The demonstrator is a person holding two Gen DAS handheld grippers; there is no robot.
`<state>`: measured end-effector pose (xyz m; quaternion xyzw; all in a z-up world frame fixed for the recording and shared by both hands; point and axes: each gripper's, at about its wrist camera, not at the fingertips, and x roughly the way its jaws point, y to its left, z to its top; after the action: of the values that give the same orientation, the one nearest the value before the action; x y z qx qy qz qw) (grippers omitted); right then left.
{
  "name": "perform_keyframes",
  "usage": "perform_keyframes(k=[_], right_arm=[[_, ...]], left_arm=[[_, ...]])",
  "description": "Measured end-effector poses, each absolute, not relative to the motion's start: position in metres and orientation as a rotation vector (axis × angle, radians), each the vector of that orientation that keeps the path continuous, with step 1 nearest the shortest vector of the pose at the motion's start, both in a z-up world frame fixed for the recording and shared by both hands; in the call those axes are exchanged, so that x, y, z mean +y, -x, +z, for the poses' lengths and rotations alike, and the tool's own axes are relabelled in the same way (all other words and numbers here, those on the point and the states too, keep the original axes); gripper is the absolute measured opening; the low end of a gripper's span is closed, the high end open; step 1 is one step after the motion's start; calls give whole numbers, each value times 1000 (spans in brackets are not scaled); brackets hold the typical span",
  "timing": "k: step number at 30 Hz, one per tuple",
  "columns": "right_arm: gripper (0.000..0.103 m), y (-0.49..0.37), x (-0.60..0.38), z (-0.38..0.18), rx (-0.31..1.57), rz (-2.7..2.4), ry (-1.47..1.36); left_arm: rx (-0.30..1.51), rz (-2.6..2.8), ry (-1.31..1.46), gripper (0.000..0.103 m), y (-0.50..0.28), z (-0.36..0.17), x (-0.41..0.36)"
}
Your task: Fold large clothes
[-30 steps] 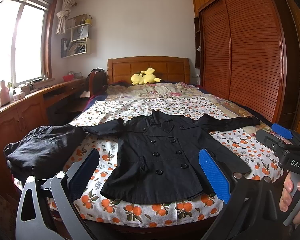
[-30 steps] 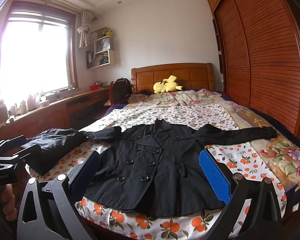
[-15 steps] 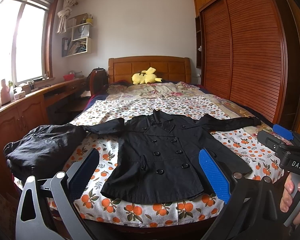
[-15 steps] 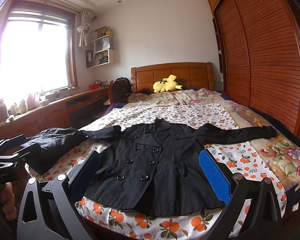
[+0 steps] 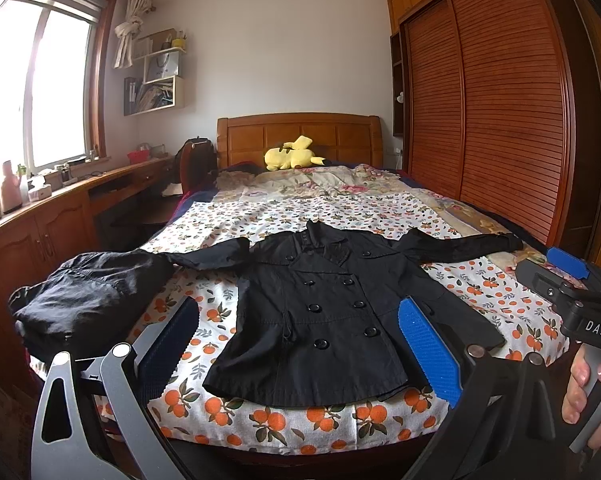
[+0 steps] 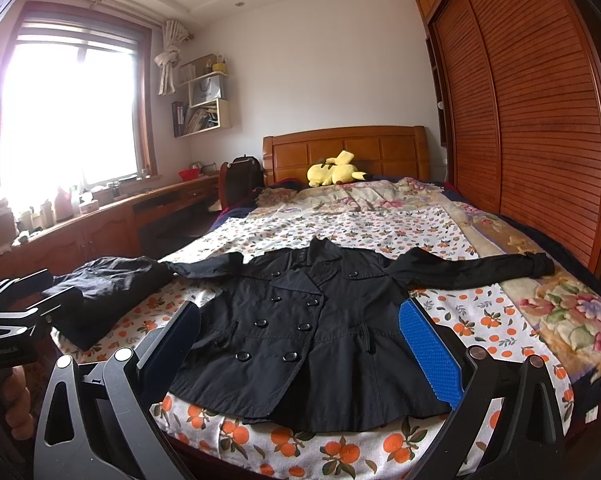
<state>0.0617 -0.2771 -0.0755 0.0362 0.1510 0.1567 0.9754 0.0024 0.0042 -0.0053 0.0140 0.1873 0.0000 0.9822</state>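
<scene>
Left wrist view: left gripper (image 5: 298,344) and right gripper (image 6: 300,350) hang with jaws wide apart, holding nothing. Ahead at 12 o'clock the black coat (image 5: 324,316) lies flat on the bed (image 5: 332,204) — take each sleeve cuff first, folding inward evenly.

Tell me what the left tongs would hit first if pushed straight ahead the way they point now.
Most likely the black coat lying flat on the bed. The left tongs, jaws open and empty, frame its lower half near the foot edge. Depth is unclear, so the hem or the bed edge could come first.
</scene>
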Motion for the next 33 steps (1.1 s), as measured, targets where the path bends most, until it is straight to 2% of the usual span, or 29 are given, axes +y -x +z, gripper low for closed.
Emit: perform_keyframes(k=[33], right_arm=[[97, -64, -282, -76, 313, 315, -73]], left_arm=[[374, 3, -33, 101, -1, 5, 0]])
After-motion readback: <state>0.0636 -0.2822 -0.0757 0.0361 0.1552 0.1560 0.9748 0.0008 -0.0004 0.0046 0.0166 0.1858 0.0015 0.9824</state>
